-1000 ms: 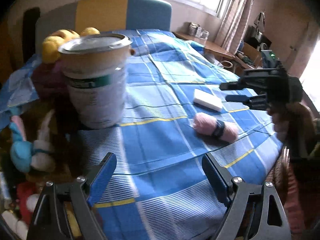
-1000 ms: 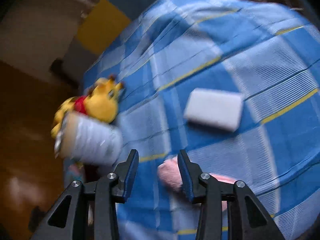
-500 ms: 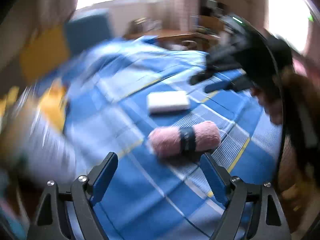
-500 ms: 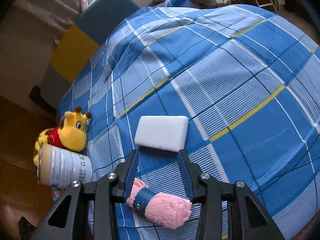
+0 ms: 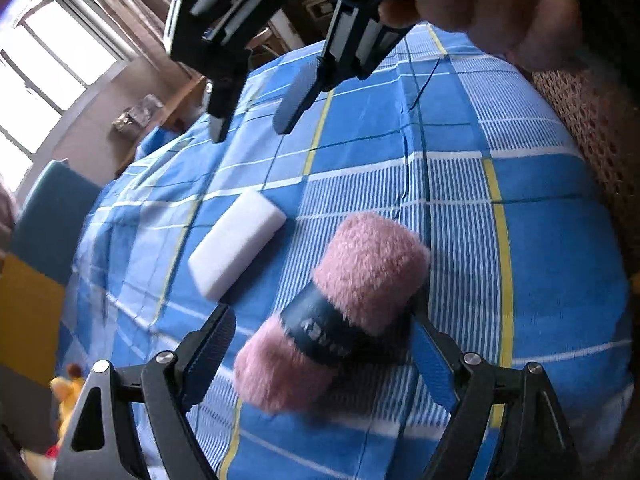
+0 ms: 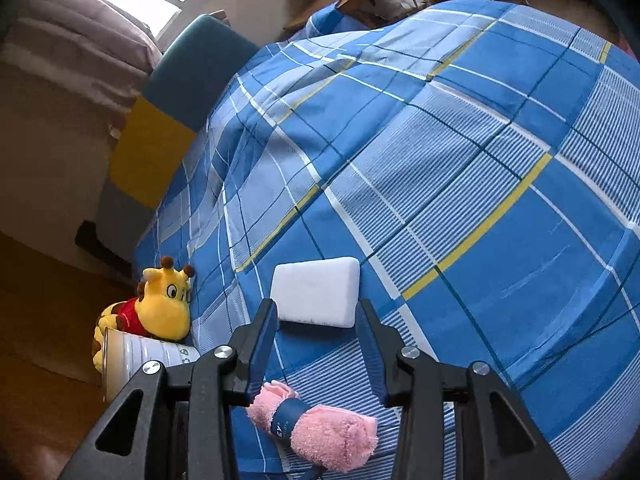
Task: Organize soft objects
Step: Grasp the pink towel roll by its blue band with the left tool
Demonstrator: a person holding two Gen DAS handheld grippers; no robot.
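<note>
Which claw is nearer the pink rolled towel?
Left. The left claw straddles the pink rolled towel, open around it. The right claw hangs above, over the white sponge.

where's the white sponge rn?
The white sponge lies flat on the blue bedspread, just beyond the right gripper, with the pink towel roll beside it.

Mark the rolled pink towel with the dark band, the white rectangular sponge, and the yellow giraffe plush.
rolled pink towel [image 5: 372,264], left wrist view, fluffy upper half
white rectangular sponge [image 6: 316,290], right wrist view, top face
yellow giraffe plush [image 6: 162,306], right wrist view, head
</note>
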